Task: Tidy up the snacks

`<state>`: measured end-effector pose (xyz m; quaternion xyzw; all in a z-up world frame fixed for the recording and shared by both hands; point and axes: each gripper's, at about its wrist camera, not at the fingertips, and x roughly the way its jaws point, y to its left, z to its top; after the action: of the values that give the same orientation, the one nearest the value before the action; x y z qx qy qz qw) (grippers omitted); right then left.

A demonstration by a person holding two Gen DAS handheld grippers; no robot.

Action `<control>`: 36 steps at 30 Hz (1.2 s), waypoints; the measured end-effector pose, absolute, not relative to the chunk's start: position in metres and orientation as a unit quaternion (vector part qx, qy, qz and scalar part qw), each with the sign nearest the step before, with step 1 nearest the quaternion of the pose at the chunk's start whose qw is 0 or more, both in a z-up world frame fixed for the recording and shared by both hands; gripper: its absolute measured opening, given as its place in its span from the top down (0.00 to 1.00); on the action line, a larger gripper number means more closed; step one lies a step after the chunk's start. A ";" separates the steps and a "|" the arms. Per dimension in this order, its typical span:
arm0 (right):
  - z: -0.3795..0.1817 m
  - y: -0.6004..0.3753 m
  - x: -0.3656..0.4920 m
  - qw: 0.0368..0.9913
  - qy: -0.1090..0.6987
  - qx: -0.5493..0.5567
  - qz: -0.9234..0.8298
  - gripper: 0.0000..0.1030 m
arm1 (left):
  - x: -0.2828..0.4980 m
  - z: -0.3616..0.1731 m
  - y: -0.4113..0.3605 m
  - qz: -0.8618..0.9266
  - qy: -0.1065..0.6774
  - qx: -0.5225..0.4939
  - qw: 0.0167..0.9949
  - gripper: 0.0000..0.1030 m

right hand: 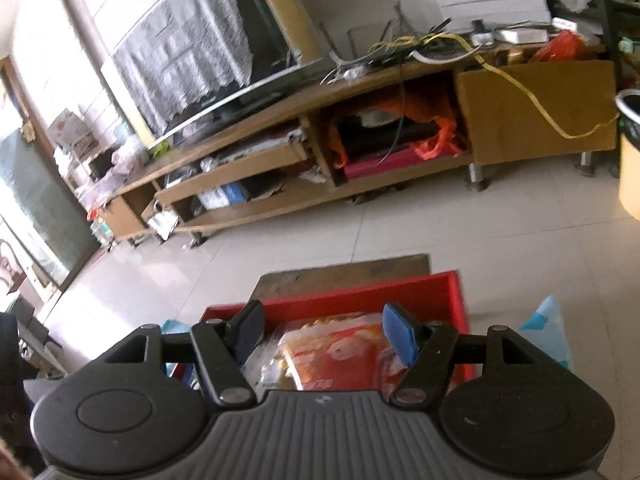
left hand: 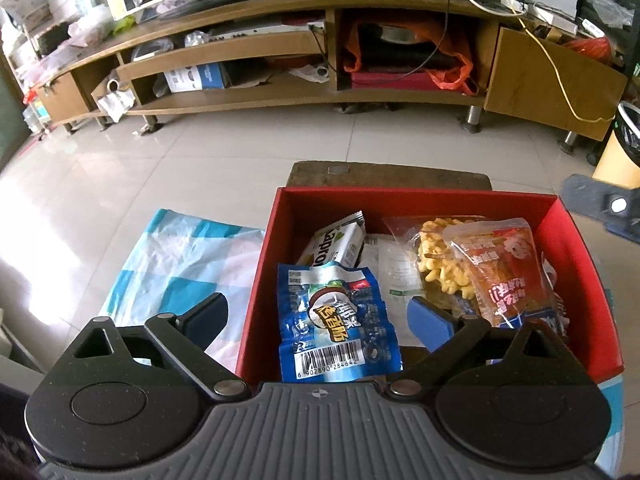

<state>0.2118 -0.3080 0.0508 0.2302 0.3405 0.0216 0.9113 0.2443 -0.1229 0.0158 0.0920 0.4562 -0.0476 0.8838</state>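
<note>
Resting on wooden stool [left hand: 390, 176], red box [left hand: 416, 196]; tiled floor [left hand: 200, 152]; both tongs apart, empty

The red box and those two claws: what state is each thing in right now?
Red box: open-topped, holding snacks.
Blue snack packet: sealed, lying flat in the box.
Orange snack bag: sealed, leaning on the other packets.
Left claw: open wide, gripping nothing.
Right claw: partly open, empty, above the box.
</note>
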 end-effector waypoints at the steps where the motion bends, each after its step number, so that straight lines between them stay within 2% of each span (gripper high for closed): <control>1: 0.053 -0.313 0.210 0.911 0.340 0.232 0.015 0.40 | 0.243 0.017 -0.123 -0.049 0.456 0.091 0.884 0.04; 18: 0.076 -0.318 0.169 0.917 0.352 0.186 -0.025 0.39 | 0.209 0.031 -0.129 -0.070 0.439 0.109 0.889 0.00; 36: 0.076 -0.288 0.106 0.910 0.378 0.170 -0.015 0.38 | 0.154 0.031 -0.113 -0.074 0.448 0.101 0.885 0.00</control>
<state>0.1063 -0.2876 0.0756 0.1704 0.3778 -0.0150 0.9100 0.1544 -0.1126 0.0312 0.1012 0.4478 -0.0735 0.8853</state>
